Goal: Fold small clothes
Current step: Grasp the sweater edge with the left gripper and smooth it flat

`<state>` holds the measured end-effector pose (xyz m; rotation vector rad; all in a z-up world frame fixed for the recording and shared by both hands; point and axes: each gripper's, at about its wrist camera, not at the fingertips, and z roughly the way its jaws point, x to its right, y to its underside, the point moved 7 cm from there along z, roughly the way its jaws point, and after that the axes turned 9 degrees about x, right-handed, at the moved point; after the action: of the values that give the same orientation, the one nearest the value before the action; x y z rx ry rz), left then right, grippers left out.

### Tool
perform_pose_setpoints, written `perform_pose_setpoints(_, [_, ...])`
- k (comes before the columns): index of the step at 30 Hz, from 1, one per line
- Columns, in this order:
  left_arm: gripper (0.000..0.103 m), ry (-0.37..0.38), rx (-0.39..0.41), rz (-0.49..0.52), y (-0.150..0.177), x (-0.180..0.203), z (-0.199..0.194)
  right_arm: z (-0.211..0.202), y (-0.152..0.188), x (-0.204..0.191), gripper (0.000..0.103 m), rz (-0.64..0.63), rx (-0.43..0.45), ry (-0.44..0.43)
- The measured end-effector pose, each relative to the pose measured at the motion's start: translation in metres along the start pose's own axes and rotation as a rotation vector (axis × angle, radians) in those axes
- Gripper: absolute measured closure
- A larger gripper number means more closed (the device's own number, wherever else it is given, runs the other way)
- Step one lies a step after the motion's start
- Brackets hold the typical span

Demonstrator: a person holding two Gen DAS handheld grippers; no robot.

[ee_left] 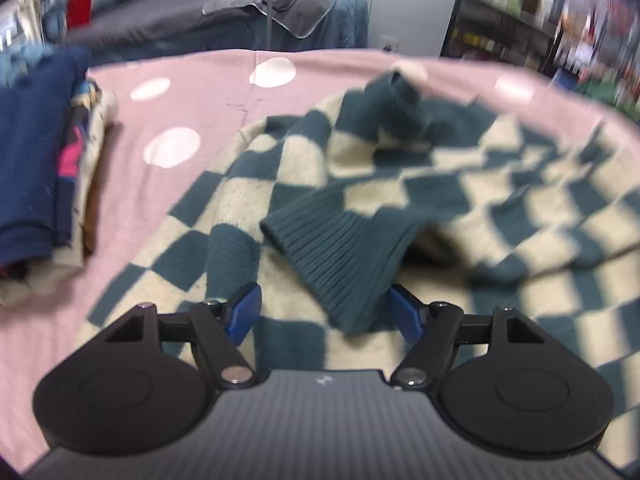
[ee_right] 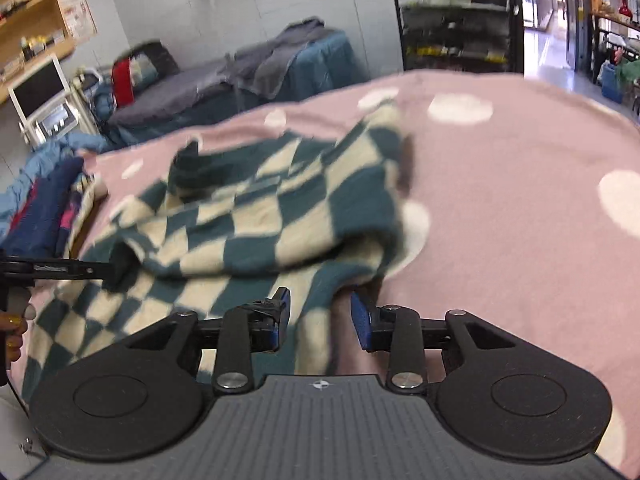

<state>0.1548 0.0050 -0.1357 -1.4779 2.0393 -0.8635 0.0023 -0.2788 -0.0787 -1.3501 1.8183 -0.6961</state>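
A teal-and-cream checkered sweater (ee_left: pixel 400 184) lies rumpled on the pink dotted cover (ee_left: pixel 192 92). Its ribbed teal cuff (ee_left: pixel 340 256) hangs between the blue pads of my left gripper (ee_left: pixel 326 312), whose jaws stand wide apart. In the right wrist view the sweater (ee_right: pixel 260 220) spreads left of centre, and its near edge (ee_right: pixel 316 320) runs between the jaws of my right gripper (ee_right: pixel 320 320), which stand apart. The left gripper's finger (ee_right: pixel 60 270) shows at the left, at the sweater's folded edge.
A stack of folded clothes, navy on top (ee_left: pixel 32 152), sits at the table's left edge; it also shows in the right wrist view (ee_right: pixel 44 204). Behind are a bed with grey blankets (ee_left: pixel 280 4) and a black shelf cart (ee_right: pixel 456 32).
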Motion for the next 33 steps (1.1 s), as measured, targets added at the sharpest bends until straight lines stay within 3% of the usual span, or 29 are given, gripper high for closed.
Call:
perform_pose_setpoints(2, [0.038,-0.003,0.023,0.031,0.004,0.009,0.010,0.003,0.005,-0.005,0.048,-0.013,-0.025,-0.019])
perform_pose_setpoints(3, [0.056,-0.007,0.039,0.046,0.003,0.012,0.014,0.004,0.007,-0.006,0.078,-0.038,-0.023,-0.009])
perform_pose_setpoints(4, [0.066,-0.034,0.043,0.064,0.002,0.012,0.019,0.004,0.007,-0.006,0.095,-0.083,-0.014,0.016])
perform_pose_setpoints(5, [0.075,-0.058,0.043,0.065,0.000,0.010,0.021,0.002,0.005,-0.003,0.093,-0.121,-0.008,0.037])
perform_pose_setpoints(8, [0.078,-0.064,0.051,0.059,-0.007,-0.003,0.016,-0.007,0.000,0.009,0.094,-0.150,0.011,0.060])
perform_pose_setpoints(10, [0.077,-0.086,0.061,0.109,-0.007,-0.012,0.011,-0.009,0.002,0.021,0.094,-0.135,0.008,0.078])
perform_pose_setpoints(14, [0.062,-0.081,0.029,0.134,0.003,-0.030,-0.007,-0.011,0.008,0.035,0.092,-0.044,-0.021,0.064])
perform_pose_setpoints(16, [0.039,-0.110,0.050,0.080,0.006,-0.047,-0.027,-0.020,0.005,0.030,0.091,-0.075,-0.002,0.083])
perform_pose_setpoints(17, [0.024,-0.136,0.063,0.052,0.007,-0.058,-0.037,-0.027,0.001,0.026,0.079,-0.097,0.024,0.098])
perform_pose_setpoints(18, [0.019,-0.150,0.078,0.020,0.007,-0.069,-0.046,-0.033,-0.004,0.020,0.062,-0.130,0.063,0.125])
perform_pose_setpoints(20, [0.019,-0.153,0.105,-0.066,0.008,-0.091,-0.064,-0.044,-0.016,0.002,0.055,-0.199,0.142,0.130])
perform_pose_setpoints(22, [0.019,-0.159,0.111,-0.134,0.012,-0.113,-0.075,-0.044,-0.029,-0.021,0.053,-0.229,0.197,0.074])
perform_pose_setpoints(24, [0.019,-0.216,0.100,-0.168,0.020,-0.135,-0.076,-0.027,-0.033,-0.049,0.028,-0.253,0.168,-0.044])
perform_pose_setpoints(26, [0.019,-0.248,0.062,-0.256,0.034,-0.158,-0.075,-0.005,-0.032,-0.079,0.026,-0.263,0.136,-0.145])
perform_pose_setpoints(28, [0.021,-0.218,0.045,-0.375,0.047,-0.173,-0.075,0.016,-0.030,-0.105,0.026,-0.270,0.131,-0.199])
perform_pose_setpoints(30, [0.033,-0.160,0.010,-0.435,0.060,-0.176,-0.071,0.044,-0.024,-0.124,0.021,-0.294,0.087,-0.185])
perform_pose_setpoints(31, [0.035,-0.130,-0.006,-0.443,0.064,-0.174,-0.069,0.058,-0.020,-0.131,0.021,-0.292,0.065,-0.165])
perform_pose_setpoints(32, [0.035,-0.108,-0.011,-0.456,0.069,-0.172,-0.068,0.071,-0.014,-0.133,0.015,-0.298,0.041,-0.147])
perform_pose_setpoints(33, [0.035,-0.091,-0.014,-0.486,0.073,-0.171,-0.067,0.084,-0.007,-0.133,0.002,-0.301,0.006,-0.112])
